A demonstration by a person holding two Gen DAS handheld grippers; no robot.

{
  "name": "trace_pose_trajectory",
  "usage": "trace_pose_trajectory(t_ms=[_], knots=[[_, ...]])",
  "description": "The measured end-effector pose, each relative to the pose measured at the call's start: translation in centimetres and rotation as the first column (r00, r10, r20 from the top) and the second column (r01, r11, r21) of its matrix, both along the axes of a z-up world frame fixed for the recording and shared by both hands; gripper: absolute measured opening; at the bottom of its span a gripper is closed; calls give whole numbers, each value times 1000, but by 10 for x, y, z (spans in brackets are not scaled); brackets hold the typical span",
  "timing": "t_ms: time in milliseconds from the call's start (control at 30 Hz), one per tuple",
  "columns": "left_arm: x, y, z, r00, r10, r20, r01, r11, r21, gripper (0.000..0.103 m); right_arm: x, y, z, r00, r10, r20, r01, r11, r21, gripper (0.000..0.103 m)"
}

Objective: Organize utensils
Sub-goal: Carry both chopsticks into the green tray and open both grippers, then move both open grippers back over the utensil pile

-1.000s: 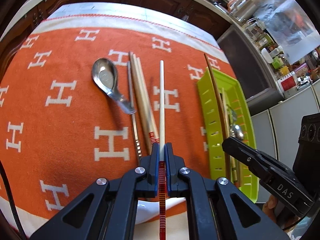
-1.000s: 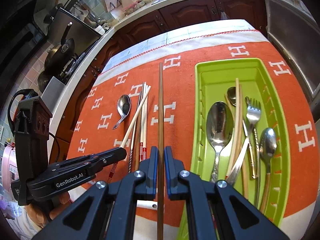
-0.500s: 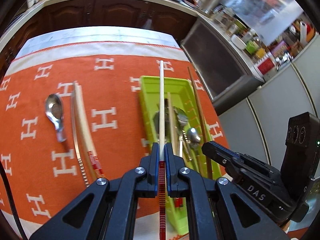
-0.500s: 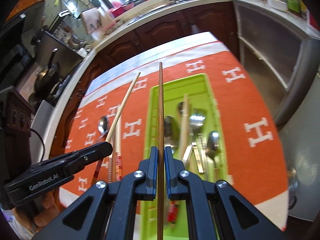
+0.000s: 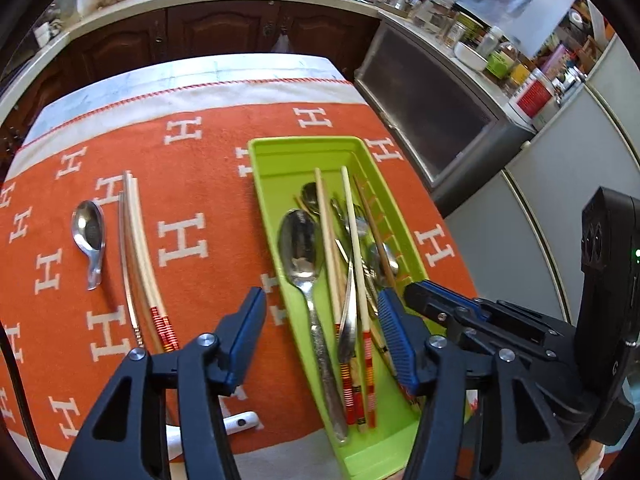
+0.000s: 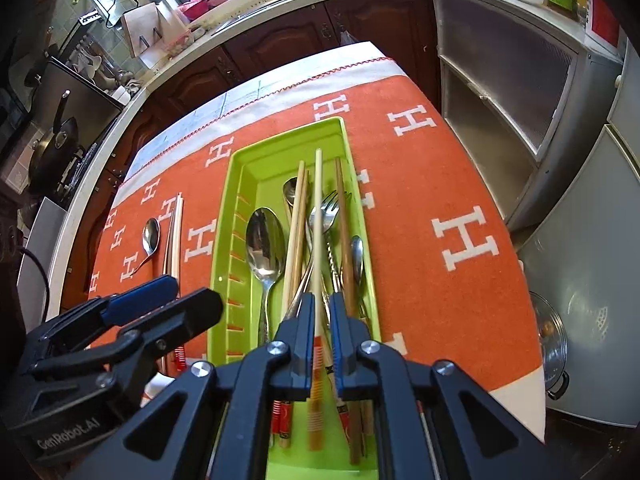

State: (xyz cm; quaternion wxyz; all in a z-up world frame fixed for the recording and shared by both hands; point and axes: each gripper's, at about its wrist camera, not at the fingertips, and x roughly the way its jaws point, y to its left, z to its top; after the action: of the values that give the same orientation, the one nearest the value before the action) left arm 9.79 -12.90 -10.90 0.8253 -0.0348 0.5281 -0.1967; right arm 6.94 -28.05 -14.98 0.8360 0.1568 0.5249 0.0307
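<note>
My left gripper [image 5: 320,294] hangs over the near end of the green tray [image 5: 260,184], and its jaws are opening with nothing pinched. Below them the pale red-banded chopstick [image 5: 354,248] shows blurred among the cutlery. My right gripper [image 6: 322,300] also hovers above the tray [image 6: 240,168], jaws almost together. Through their slit I see that pale chopstick [image 6: 318,220]. The brown chopstick [image 6: 343,220] lies just right of the slit, under one finger, down in the tray. A small spoon [image 5: 88,232] and a pair of pale chopsticks [image 5: 138,248] stay on the orange cloth.
The tray holds several spoons, a fork and more chopsticks. A thin metal stick [image 5: 126,260] lies beside the pale pair. A white object [image 5: 240,424] sits at the table's near edge. Grey cabinets [image 5: 440,152] stand right of the table, and a pot lid [image 6: 552,340] lies low there.
Both grippers moved right from the cloth to above the tray. The left jaws sprang apart and let the pale chopstick go into the tray. The brown chopstick left the right jaws' centre line.
</note>
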Motion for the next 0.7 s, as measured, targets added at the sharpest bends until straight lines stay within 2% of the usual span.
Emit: trace_pose_trajectory(t_ms=[100, 400, 700], knots=[[-2, 12, 4, 999, 48, 16, -48, 999, 15, 66, 0, -1, 1, 1000, -3, 7, 3, 1000, 4, 7], [-8, 53, 7, 985, 169, 14, -169, 985, -20, 71, -2, 17, 3, 998, 58, 6, -58, 998, -9, 7], [-12, 69, 10, 974, 222, 37, -222, 975, -7, 75, -3, 38, 8, 996, 87, 13, -87, 996, -7, 7]])
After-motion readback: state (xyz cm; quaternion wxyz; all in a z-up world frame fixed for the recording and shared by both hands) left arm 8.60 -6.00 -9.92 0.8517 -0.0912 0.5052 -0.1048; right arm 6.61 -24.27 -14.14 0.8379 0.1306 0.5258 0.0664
